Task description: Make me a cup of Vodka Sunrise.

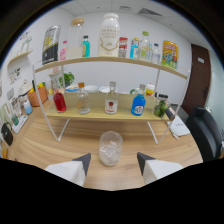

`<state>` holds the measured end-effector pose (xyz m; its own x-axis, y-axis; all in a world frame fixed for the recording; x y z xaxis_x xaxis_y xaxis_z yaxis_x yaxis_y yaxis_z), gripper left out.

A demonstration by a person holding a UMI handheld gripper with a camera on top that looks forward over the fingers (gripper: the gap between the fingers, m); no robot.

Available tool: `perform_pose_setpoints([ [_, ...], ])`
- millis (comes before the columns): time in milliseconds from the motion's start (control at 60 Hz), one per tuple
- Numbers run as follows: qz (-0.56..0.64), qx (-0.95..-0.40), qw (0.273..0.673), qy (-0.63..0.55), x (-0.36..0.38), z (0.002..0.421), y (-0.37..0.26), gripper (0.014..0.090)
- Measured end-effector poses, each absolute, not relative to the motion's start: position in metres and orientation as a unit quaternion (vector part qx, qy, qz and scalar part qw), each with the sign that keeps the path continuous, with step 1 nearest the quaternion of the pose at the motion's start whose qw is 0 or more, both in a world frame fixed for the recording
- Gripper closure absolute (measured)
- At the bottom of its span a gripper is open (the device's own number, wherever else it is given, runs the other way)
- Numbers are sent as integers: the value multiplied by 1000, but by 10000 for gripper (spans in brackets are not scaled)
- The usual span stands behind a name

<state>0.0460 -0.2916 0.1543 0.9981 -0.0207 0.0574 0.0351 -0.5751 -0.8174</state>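
Observation:
A clear glass (110, 148) holding ice cubes stands on the wooden table (45, 145), just ahead of my gripper (113, 161) and roughly centred between its two fingertips. The fingers (83, 161) are open and hold nothing. On the lower shelf (95, 114) beyond the glass stand a clear bottle with a red-and-white label (111, 100), a bottle of red liquid (59, 98), a plain clear bottle (83, 99) and a blue bottle (138, 103).
An upper shelf (107, 60) carries a large white jar (109, 35), a yellow bag (170, 53), a dark packet (51, 44) and several smaller bottles. A black chair (206, 131) stands at the right. White shelf legs (54, 127) rest on the table.

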Motion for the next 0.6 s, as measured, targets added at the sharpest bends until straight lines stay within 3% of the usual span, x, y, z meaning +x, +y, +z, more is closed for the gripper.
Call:
perform_pose_setpoints([
  [350, -34, -889, 456, 5, 39, 150, -321, 185],
  [600, 9, -881, 473, 10, -38, 147, -330, 191],
])
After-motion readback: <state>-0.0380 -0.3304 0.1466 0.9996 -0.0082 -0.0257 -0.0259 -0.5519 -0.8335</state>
